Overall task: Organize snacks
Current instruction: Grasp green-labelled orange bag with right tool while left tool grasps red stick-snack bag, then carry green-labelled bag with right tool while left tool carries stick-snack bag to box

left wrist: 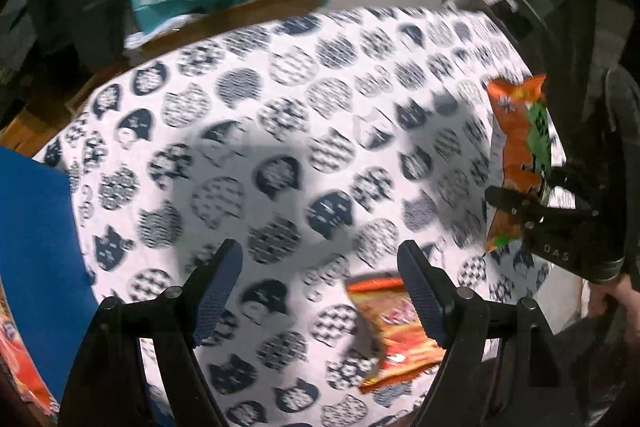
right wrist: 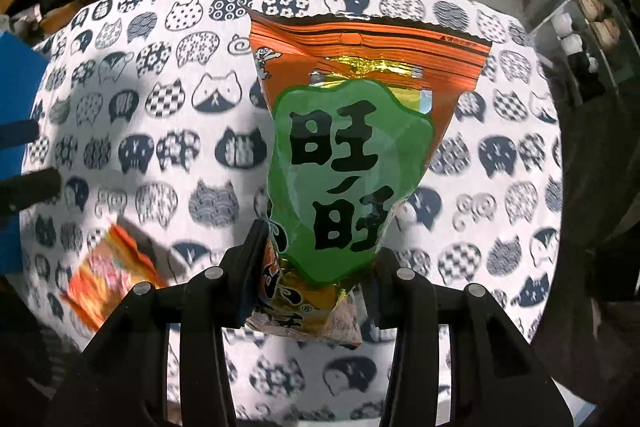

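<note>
Your right gripper [right wrist: 316,283] has its jaws clamped on the bottom end of the orange and green snack bag [right wrist: 348,163], holding it up off the worktop [right wrist: 500,115] with the cat-print cloth. Your left gripper [left wrist: 320,287] hangs over the cloth with jaws apart, nothing in them. A second orange packet [left wrist: 394,327] lies flat just beside its right finger.

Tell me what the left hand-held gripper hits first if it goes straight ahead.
Probably the tablecloth: the left hand-held gripper is open over bare cloth. The packet lies beside its right finger. Depth unclear.
</note>
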Demonstrator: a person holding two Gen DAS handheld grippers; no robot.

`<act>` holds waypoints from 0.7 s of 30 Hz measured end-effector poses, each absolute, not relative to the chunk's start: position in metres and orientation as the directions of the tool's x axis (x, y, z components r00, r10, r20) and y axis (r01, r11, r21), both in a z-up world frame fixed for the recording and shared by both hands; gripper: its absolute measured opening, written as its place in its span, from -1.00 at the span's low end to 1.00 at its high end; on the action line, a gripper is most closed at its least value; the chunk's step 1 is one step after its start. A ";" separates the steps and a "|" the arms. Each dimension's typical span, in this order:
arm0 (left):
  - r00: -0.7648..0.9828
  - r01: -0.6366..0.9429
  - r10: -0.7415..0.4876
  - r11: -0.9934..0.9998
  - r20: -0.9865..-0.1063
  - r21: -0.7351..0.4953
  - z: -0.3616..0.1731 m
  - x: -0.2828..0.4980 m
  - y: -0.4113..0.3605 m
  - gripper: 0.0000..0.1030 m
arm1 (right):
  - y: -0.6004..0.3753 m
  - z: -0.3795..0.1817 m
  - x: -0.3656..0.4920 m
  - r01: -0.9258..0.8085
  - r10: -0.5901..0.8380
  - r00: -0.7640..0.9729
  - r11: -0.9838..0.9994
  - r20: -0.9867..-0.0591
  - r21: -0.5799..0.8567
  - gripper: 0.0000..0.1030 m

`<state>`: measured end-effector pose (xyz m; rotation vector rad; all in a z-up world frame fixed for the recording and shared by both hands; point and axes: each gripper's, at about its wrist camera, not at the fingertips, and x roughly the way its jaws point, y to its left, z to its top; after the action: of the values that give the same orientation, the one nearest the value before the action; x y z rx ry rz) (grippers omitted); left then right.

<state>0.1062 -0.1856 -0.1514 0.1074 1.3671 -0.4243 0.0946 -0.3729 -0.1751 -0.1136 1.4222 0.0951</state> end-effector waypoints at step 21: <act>-0.052 0.429 -0.251 0.869 -0.966 -0.249 -0.215 0.060 -0.226 -0.04 | -0.383 -0.158 0.066 -0.143 0.045 0.186 0.990 -0.981 0.019 -0.19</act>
<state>0.0602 -0.2256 -0.2153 0.1456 1.5267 -0.5556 0.0657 -0.3833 -0.1583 -0.0836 1.3773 0.1331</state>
